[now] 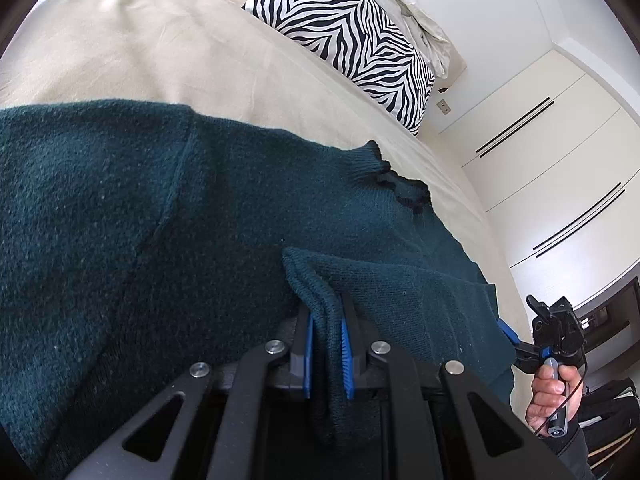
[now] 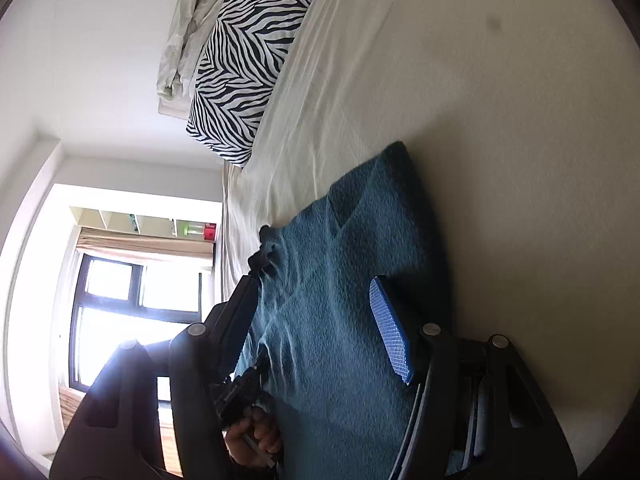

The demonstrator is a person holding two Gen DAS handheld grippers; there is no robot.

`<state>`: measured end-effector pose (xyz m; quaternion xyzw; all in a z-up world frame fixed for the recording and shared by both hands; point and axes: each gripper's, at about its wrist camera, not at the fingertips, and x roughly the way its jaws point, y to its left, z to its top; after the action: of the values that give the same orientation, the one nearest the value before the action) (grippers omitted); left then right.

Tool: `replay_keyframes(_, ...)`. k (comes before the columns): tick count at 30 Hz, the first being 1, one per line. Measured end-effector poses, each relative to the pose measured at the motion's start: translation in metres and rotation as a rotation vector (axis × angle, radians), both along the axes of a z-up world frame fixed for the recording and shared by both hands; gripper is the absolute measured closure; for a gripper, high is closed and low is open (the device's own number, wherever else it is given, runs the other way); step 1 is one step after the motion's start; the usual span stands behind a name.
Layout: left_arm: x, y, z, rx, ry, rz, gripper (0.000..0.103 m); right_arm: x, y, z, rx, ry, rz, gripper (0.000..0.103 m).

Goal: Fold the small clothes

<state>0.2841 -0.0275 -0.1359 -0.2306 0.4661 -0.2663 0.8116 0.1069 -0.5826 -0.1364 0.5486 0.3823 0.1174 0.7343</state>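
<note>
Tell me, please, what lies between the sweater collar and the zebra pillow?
Only bare beige sheet between collar and pillow, in the left wrist view.

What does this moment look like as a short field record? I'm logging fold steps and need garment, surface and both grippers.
garment: dark teal knit sweater, spread out, collar toward the pillow
surface: bed with beige sheet
left gripper: shut on a fold of the sweater's edge
right gripper: jaws apart, sweater fabric lying between them, pads not seen pressing on it
pillow: zebra-print pillow at the bed's head
fold progress: one edge lifted, body still flat
</note>
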Motion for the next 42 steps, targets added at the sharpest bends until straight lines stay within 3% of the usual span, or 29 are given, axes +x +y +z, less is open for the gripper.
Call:
replay_keyframes(10, -0.004, -0.001, 0.0, 0.004, -0.02, 0.002, 0.087, -0.079, 0.009, -0.005, 0.024, -0.014, 0.056, 0.046)
replay_keyframes(19, -0.017, 0.021, 0.011, -0.014, 0.023, 0.029, 0.087, -0.1, -0.004, -0.026, 0.073, -0.016, -0.004, 0.054)
replay_keyframes(21, -0.035, 0.041, 0.022, -0.008, 0.022, 0.076, 0.077, -0.112, -0.005, -0.017, 0.039, -0.008, -0.039, 0.051)
replay_keyframes(23, -0.058, 0.071, 0.038, -0.038, -0.014, 0.143, 0.049, -0.127, -0.002, -0.003, -0.021, -0.012, -0.068, 0.049)
replay_keyframes(25, -0.085, 0.108, 0.052, -0.095, -0.053, 0.215, 0.036, -0.142, 0.008, 0.01, -0.042, -0.039, -0.063, 0.049)
replay_keyframes(29, -0.131, 0.191, 0.057, -0.18, -0.05, 0.389, 0.035, -0.17, 0.046, 0.026, -0.044, -0.081, -0.021, 0.049)
replay_keyframes(35, -0.185, 0.313, 0.024, -0.375, 0.042, 0.721, 0.037, -0.192, 0.116, 0.036, -0.012, -0.101, 0.052, 0.049)
replay_keyframes(42, -0.189, 0.372, 0.0, -0.573, 0.079, 0.93, 0.04, -0.198, 0.174, 0.046, -0.019, -0.099, 0.112, 0.049)
